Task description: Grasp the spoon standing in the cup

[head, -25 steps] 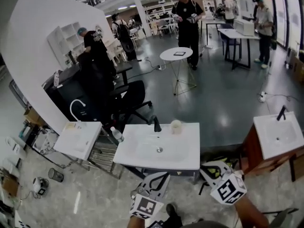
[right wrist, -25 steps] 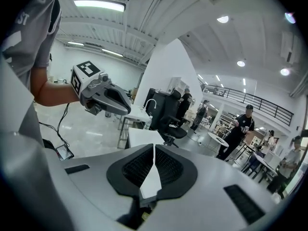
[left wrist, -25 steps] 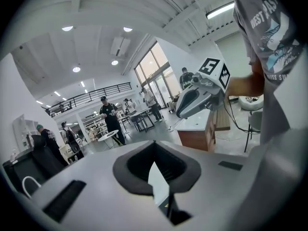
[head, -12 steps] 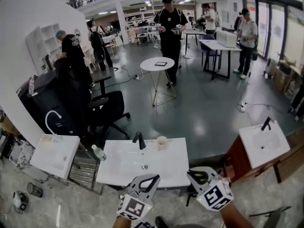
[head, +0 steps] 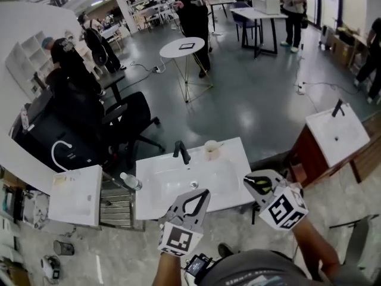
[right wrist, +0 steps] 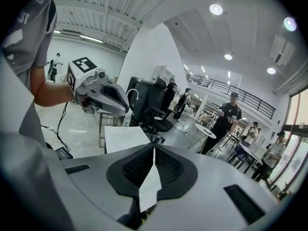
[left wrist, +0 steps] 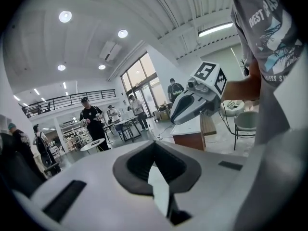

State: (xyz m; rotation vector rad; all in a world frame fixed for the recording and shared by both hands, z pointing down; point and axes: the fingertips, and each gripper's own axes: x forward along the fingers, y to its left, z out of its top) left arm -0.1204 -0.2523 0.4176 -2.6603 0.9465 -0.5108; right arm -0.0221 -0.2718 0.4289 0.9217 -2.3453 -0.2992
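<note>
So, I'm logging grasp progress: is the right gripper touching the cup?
Apart. The head view shows bare sink top between the right gripper and the cup.

The left tongs point(head: 203, 193) and right tongs point(head: 249, 180) are hovering over the near edge of the white sink point(head: 161, 186), while the cup point(head: 211, 152) holding the spoon point(head: 219, 145) is standing on its far rim just beside the black faucet point(head: 181, 152), and a bottle point(head: 130, 182) is lying left of it.
</note>
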